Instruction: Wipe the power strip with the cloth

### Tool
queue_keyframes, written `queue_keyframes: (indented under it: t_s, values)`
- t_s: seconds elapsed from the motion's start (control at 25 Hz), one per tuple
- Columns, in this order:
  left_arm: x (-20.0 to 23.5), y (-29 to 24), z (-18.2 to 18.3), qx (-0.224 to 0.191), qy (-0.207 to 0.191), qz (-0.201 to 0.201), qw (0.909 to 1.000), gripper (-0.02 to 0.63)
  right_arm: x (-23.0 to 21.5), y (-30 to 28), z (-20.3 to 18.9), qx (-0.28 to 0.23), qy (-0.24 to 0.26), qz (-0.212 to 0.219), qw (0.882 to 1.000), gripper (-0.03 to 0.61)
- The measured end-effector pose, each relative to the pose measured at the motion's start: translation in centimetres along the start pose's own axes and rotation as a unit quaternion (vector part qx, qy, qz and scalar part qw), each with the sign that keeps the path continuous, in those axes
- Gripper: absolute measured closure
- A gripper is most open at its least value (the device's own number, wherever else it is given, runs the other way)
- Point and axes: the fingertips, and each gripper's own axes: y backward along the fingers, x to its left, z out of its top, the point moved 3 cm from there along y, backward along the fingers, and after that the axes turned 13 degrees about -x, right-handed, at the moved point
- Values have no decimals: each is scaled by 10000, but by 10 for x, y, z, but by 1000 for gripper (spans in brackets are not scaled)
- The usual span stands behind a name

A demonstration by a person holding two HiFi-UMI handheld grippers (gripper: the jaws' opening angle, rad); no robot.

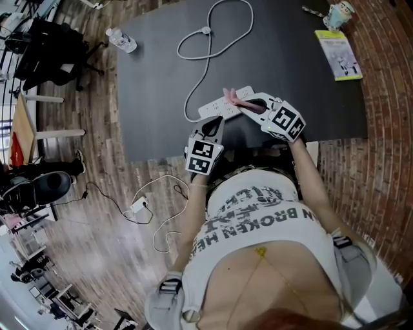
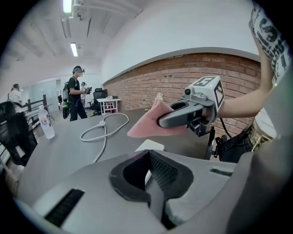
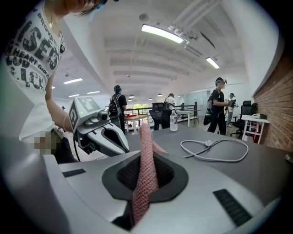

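White plastic power strip point(image 1: 218, 107) lay on the dark grey desk point(image 1: 290, 77) near its front edge, right ahead of the person; in the left gripper view only one white end of it point(image 2: 151, 146) showed just past the claw tips. Its white cable point(image 1: 213, 38) ran back across the desk in a loose loop. Pink waffle-knit cloth point(image 1: 230, 97) was over the strip's right part, pinched in the right gripper point(image 1: 250, 104). In the right gripper view the cloth point(image 3: 145, 169) ran up between the two pads as a folded band and stood out past the tips, so that claw was clamped on the cloth. The left gripper view showed the same cloth point(image 2: 147, 124) hanging as a pink flap from the right gripper point(image 2: 161, 122), above the desk and off its surface. Left gripper point(image 1: 213, 127) sat at the strip's near left end, claw closed pad to pad with nothing in it point(image 2: 153, 179); whether it touched the strip I couldn't tell. The right gripper view had the left gripper point(image 3: 124, 147) close beside the cloth. Further out: clear plastic water bottle point(image 1: 121, 40) by the desk's far left corner, yellow-green booklet point(image 1: 339, 55) and a patterned cup point(image 1: 339, 14) at far right. Red brick wall point(image 2: 174, 77) on the right side, standing people point(image 2: 75, 93) in the background, white charger with cord point(image 1: 139, 206) on the wood floor.
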Motion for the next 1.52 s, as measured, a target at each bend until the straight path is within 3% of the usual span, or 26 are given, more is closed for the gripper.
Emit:
queue_keyframes:
  t_s: [0.16, 0.68, 1.52]
  values:
    - [-1, 8, 29, -357, 76, 73, 9993, 606, -3, 4, 29, -522, -61, -129, 9985, 561]
    - [-3, 29, 110, -1547, 95, 243, 9876, 606, 14, 16, 96, -1346, 243, -290, 9902, 561]
    - [-16, 63, 152, -2157, -155, 594, 9745, 606, 37, 15, 130, -1660, 379, -294, 9850, 561]
